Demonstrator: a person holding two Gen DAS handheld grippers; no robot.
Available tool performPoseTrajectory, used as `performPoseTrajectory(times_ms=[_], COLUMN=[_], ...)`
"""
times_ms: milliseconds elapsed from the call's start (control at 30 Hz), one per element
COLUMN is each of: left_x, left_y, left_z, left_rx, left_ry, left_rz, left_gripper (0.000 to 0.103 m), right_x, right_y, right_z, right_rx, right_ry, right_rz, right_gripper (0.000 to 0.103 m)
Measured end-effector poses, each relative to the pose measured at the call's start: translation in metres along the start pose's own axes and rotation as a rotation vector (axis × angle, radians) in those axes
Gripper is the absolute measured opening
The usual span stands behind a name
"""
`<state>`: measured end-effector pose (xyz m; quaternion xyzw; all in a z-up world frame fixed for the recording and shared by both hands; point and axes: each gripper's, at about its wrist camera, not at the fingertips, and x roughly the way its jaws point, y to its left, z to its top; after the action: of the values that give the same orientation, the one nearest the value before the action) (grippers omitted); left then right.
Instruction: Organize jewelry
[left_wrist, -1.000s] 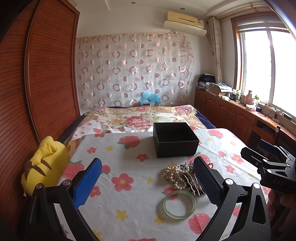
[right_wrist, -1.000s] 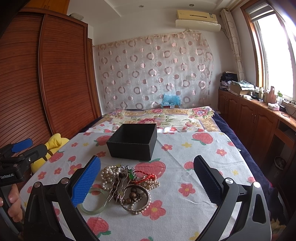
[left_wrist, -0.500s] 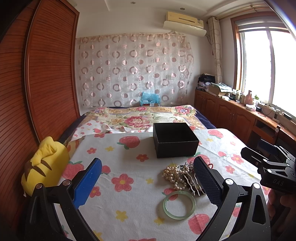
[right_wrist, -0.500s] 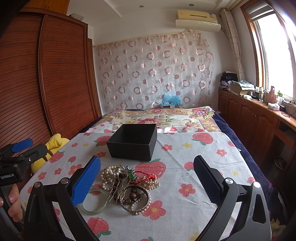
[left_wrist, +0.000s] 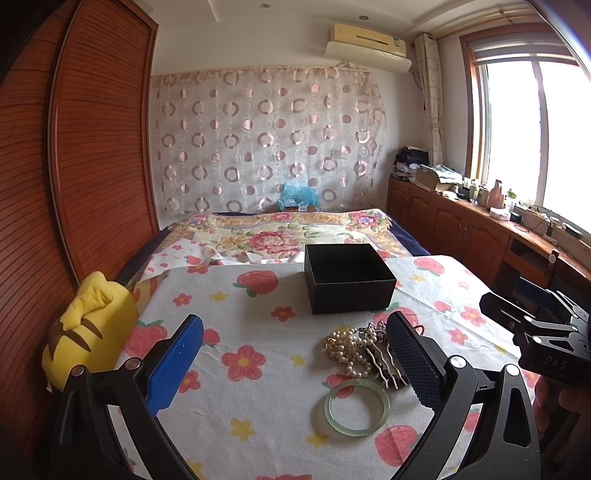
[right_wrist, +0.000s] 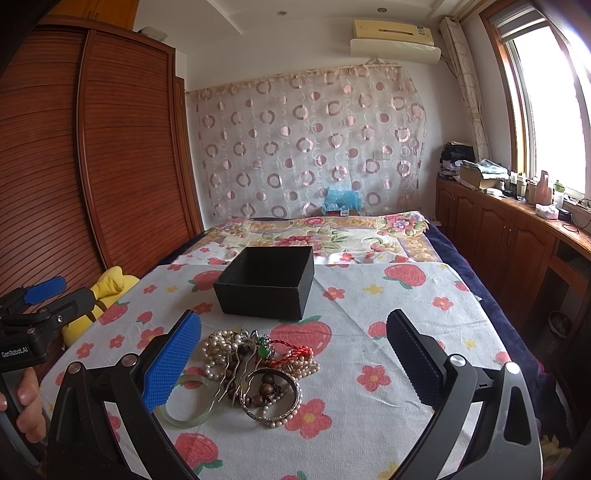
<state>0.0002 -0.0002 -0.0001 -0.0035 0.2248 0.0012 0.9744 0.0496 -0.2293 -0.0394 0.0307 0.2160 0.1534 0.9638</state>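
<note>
A pile of jewelry (right_wrist: 258, 363) lies on the flowered cloth: pearl strands (left_wrist: 347, 349), wavy hair pins (left_wrist: 380, 363), a silver bangle (right_wrist: 269, 398), a red cord (right_wrist: 291, 349). A pale green jade bangle (left_wrist: 357, 407) lies at its near edge; it also shows in the right wrist view (right_wrist: 188, 406). An open black box (left_wrist: 347, 282) stands behind the pile, seen too in the right wrist view (right_wrist: 267, 282). My left gripper (left_wrist: 293, 363) is open and empty, hovering left of the pile. My right gripper (right_wrist: 293, 363) is open and empty, the pile just inside its left finger.
A yellow plush toy (left_wrist: 88, 332) sits at the cloth's left edge beside the wooden wardrobe (left_wrist: 92, 155). A floral quilt (left_wrist: 280, 236) covers the bed beyond the box. Wooden cabinets (right_wrist: 517, 236) run along the right under the window.
</note>
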Motion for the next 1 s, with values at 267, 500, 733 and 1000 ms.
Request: performPoseTrajectory(times_ms=[267,500,733,1000], left_x=[0.001,0.018,0.036,0.06], left_y=[0.0,0.0,0.002,0.001], left_z=[-0.001,-0.016,-0.032,-0.049], left_rx=[0.0,0.005,0.037,0.047], left_ry=[0.007,0.06,0.141,0.241], left_rz=[0.0,-0.013,-0.09,-0.154], left_gripper=[0.096,0.096,0.096,0.096], right_x=[0.001,0.009,0.015,0.045], right_y=[-0.001,-0.007,-0.018,-0.023], right_z=[-0.002,-0.012,-0.025,-0.037], right_rx=[0.001,0.003,-0.003,-0.054], right_ry=[0.007,0.048,0.103,0.264], right_rz=[0.003,0.017,0.062,0.158], right_gripper=[0.101,0.101,0.101,0.059])
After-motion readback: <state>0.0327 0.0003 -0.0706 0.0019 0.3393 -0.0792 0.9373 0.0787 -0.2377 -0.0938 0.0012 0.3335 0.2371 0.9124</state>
